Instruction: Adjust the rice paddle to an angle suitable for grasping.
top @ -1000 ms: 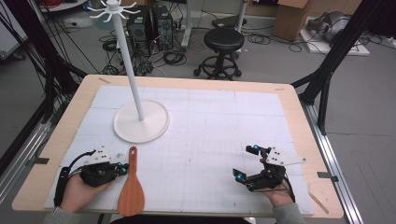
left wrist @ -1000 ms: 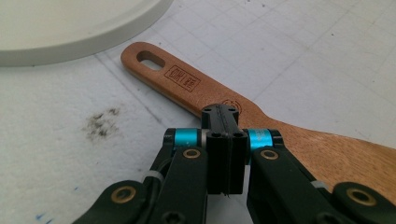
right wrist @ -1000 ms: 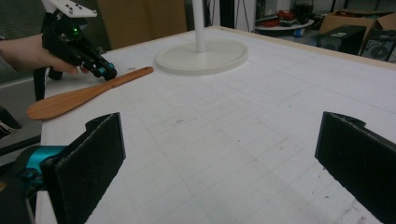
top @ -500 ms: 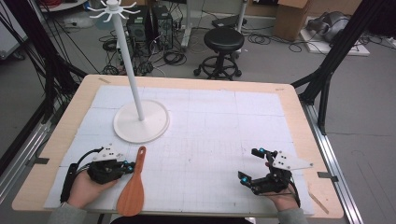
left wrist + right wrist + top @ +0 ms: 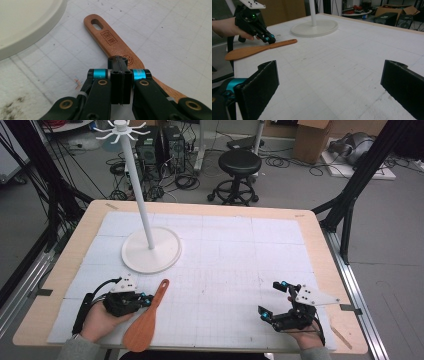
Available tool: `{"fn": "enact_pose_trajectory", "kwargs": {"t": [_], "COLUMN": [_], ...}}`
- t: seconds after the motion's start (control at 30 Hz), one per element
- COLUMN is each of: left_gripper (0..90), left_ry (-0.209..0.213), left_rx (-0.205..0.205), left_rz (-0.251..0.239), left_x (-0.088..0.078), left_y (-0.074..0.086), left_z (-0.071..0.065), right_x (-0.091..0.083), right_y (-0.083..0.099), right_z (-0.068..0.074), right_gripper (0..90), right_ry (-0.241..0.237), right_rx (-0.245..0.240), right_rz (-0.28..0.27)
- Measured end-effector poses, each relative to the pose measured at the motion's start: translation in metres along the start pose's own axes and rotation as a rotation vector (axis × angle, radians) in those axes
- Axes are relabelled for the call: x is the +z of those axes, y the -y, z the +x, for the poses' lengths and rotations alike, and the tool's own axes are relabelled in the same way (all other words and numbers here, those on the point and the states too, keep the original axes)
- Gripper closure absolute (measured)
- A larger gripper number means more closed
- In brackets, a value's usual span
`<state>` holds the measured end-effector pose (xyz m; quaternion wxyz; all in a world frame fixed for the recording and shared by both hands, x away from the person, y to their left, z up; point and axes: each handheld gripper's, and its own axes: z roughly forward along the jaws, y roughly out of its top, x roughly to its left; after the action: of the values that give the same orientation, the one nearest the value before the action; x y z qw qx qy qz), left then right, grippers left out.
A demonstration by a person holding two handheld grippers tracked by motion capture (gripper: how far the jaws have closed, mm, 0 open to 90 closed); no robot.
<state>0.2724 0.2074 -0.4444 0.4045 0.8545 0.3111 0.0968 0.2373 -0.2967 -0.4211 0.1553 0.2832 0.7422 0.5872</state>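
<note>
Two grippers work over one desk, a pale wooden top covered by a white gridded mat that looks slightly rough and scuffed. On it lies a wooden spatula, reddish brown and smooth, with a flat rounded blade toward the person and a narrow handle ending in an oval hanging hole; small stamped marks sit on the handle in the left gripper view. It lies at the near left of the desk, handle pointing up toward the round base of a white stand, which is a thin upright pole with small hooks at its top on a flat disc.

We see the left gripper in the person's left hand, held low and nearly level just left of the spatula, its tips at the handle where it widens into the blade. In the left gripper view its jaws are clenched together, pad against pad, with nothing between them; the tips sit right over the spatula's neck, and we cannot tell whether they touch the wood.

We see the right gripper at the near right, well apart from the spatula, held by the right hand from below and pointing leftward across the mat. Its jaws are released and spread wide, and bare mat lies between the two black foam-faced pads.
</note>
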Motion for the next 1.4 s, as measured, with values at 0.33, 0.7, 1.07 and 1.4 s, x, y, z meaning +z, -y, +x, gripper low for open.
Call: {"fn": "enact_pose_trajectory", "kwargs": {"t": [0.33, 0.7, 1.07, 1.4], "left_gripper": [89.4, 89.4, 89.5, 89.5], "left_ry": [0.014, 0.059, 0.097, 0.144], "left_rx": [0.014, 0.045, 0.100, 0.147], "left_rz": [0.009, 0.025, 0.044, 0.059], "left_x": [0.005, 0.013, 0.020, 0.026], "left_y": [-0.004, -0.012, -0.019, -0.024], "left_z": [-0.003, -0.013, -0.026, -0.040], "right_x": [-0.003, -0.007, -0.011, -0.012], "right_y": [0.002, 0.003, 0.004, 0.005], "right_z": [0.002, 0.002, 0.003, 0.003], "right_gripper": [0.3, 0.3, 0.3, 0.3], "right_ry": [-0.003, 0.005, 0.015, 0.017], "right_rx": [-0.001, 0.003, 0.008, 0.010], "right_rz": [0.017, 0.013, 0.014, 0.014]}}
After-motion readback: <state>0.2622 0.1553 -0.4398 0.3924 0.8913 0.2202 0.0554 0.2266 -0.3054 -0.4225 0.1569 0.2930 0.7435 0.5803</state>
